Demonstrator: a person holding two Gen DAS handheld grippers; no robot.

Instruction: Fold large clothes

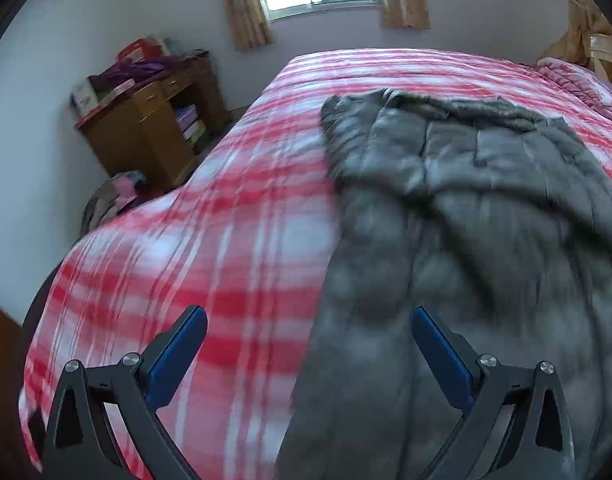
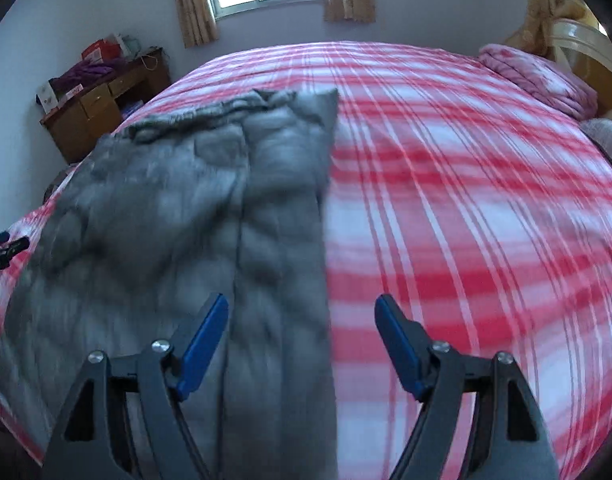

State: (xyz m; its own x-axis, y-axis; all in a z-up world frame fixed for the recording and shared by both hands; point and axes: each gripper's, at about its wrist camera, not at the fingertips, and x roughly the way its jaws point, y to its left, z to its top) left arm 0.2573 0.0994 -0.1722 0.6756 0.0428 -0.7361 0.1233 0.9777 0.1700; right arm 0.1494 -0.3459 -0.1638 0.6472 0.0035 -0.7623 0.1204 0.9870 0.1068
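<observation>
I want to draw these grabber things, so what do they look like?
Each one is a black plastic claw with two fingers. The left gripper and the right gripper match: the fingers are lined with flat dark blue pads, and round silver bolts sit at the joints. The black frame has triangle-shaped holes. No cables, markings or sleeves show.

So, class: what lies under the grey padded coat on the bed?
The grey coat lies flat on the red and white checked bedcover, which shows on both sides of it. Whatever else sits beneath the coat is covered and cannot be seen.
</observation>
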